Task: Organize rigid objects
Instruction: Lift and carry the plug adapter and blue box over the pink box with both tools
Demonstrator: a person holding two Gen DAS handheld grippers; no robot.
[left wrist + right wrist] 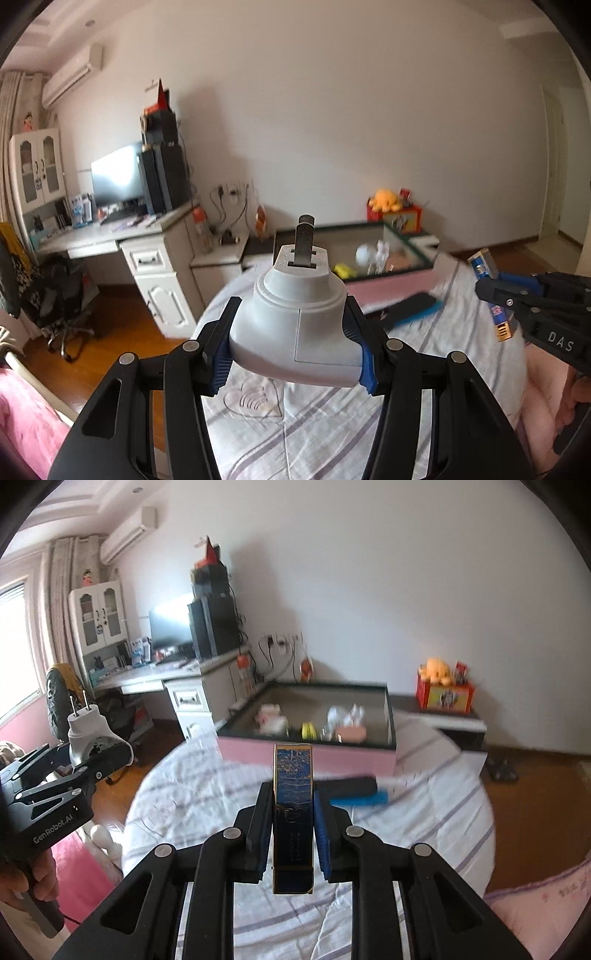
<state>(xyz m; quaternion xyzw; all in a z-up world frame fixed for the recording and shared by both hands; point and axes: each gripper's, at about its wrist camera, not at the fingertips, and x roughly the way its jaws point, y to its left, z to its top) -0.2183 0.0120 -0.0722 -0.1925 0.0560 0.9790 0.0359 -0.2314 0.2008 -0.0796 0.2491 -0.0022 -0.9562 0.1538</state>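
Observation:
My left gripper [293, 325] is shut on a white plug adapter [295, 325] with metal prongs pointing away, held above the bed. It also shows in the right wrist view [94, 740] at the far left. My right gripper [291, 812] is shut on a slim dark blue box with gold edges [292, 812], held upright over the bed; it also shows in the left wrist view [493, 291] at the right. Ahead stands a pink storage box with a dark rim [391, 720] holding several small items.
A black and blue flat object [354, 790] lies on the striped bedsheet [192, 794] before the storage box. A white desk [155, 266] with a monitor stands left. A red box with a yellow plush toy [443, 690] sits on a low cabinet right. Wooden floor surrounds the bed.

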